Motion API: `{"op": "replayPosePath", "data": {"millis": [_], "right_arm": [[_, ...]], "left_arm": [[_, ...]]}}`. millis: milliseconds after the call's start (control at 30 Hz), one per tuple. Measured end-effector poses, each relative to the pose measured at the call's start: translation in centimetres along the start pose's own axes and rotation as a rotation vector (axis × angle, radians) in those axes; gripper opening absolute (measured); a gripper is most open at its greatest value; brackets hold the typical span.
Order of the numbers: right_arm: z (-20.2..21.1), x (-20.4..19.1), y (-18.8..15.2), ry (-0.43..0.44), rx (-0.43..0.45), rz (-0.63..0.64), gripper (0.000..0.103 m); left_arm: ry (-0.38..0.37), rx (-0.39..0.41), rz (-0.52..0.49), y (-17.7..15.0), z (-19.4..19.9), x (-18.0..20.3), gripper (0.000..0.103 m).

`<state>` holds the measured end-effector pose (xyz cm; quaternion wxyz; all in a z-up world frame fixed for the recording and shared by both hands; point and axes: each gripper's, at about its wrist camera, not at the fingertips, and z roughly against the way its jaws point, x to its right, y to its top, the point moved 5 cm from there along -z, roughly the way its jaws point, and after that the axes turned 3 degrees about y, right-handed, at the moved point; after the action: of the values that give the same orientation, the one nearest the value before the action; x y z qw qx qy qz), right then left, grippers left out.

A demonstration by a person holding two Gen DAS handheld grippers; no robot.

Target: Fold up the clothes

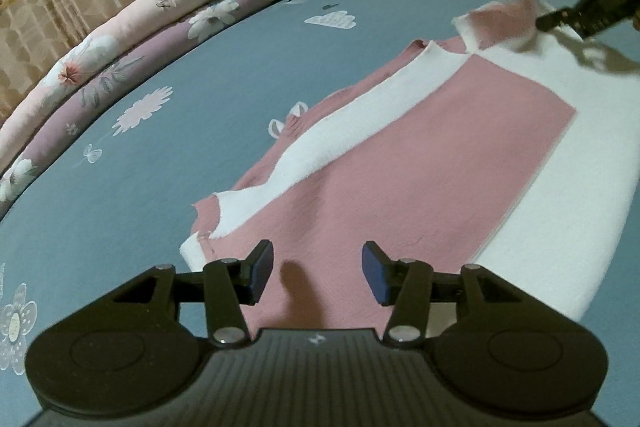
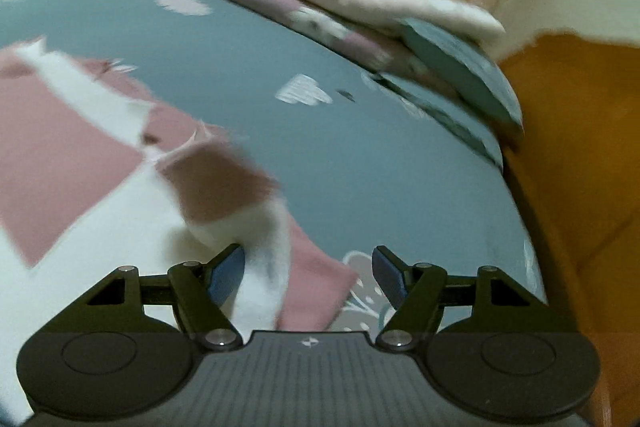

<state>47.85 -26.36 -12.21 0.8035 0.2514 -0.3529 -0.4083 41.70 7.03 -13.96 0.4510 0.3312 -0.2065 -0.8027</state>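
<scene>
Between our left gripper's [image 1: 318, 273] parted, empty jaws we see the pink-and-white knit sweater [image 1: 420, 155] spread flat on the blue-grey flowered bedsheet [image 1: 140, 187]. Our right gripper [image 2: 308, 277] stands open over the sweater's raised sleeve, pressing nothing.

No text, label, brand or number can be read. The rolled pink quilt [image 1: 132, 11] at the far left carries a small cursive script, too blurred and small to make out.
</scene>
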Motion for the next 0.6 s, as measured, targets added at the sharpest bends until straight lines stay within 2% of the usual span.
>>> {"op": "replayPosePath", "data": {"millis": [167,300,333,433,600], "right_arm": [[-0.6,2.5,-0.8,-0.009,-0.006,-0.147,0.060],[1.0,2.1,-1.2,0.074,0.014,-0.196,0.050],[1.2,2.0,-1.5,0.100,0.011,-0.206,0.049],[1.5,1.6,-2.2,0.167,-0.004,-0.243,0.039],[0.2,2.0,-3.7,0.225,-0.050,-0.362,0.038]], "left_arm": [[0.007,0.009,0.015,0.0,0.3,-0.3,0.051],[-0.010,0.050,0.021,0.5,1.2,-0.2,0.051],[-0.015,0.052,0.022,0.5,1.3,-0.1,0.051],[-0.022,0.045,0.023,0.3,1.3,0.1,0.051],[-0.019,0.010,0.060,-1.0,0.4,0.1,0.051]]}}
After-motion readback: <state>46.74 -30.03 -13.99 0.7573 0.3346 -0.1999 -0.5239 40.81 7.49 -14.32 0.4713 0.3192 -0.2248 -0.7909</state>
